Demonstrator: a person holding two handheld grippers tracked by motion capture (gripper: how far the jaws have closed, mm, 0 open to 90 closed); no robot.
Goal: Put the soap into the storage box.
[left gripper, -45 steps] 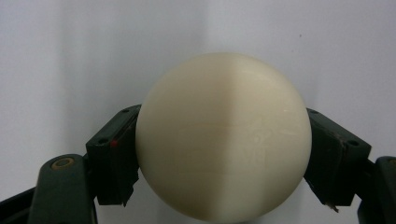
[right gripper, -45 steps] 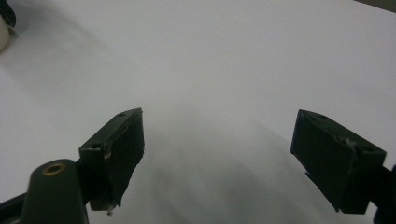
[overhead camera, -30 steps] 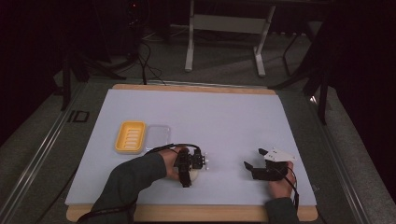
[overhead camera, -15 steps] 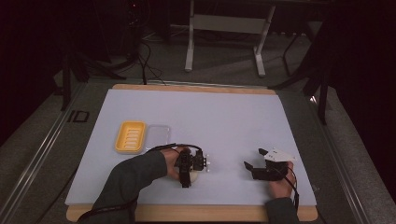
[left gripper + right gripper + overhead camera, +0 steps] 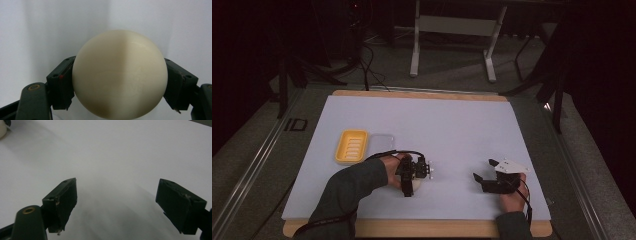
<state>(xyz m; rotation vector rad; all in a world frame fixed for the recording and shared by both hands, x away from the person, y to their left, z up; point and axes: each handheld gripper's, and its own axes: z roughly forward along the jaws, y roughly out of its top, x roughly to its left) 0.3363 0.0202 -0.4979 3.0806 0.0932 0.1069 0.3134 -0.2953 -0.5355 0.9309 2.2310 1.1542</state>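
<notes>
- Left gripper pinches a smooth cream-white rounded object, soap-like, across its widest part, low over the white table near the front edge
- Right gripper rests spread and empty, well apart
- Farther off, a ribbed yellow plastic dish touches a clear lid
- Judged: keep the squeeze steady; the round surface could slip

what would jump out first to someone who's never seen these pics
First, the cream soap bar, clamped between the left tongs' jaws and looming large in the left gripper view. Next, the yellow soap dish on the white table, left of centre, a clear lid beside it. The right tongs gape open over bare table.
</notes>
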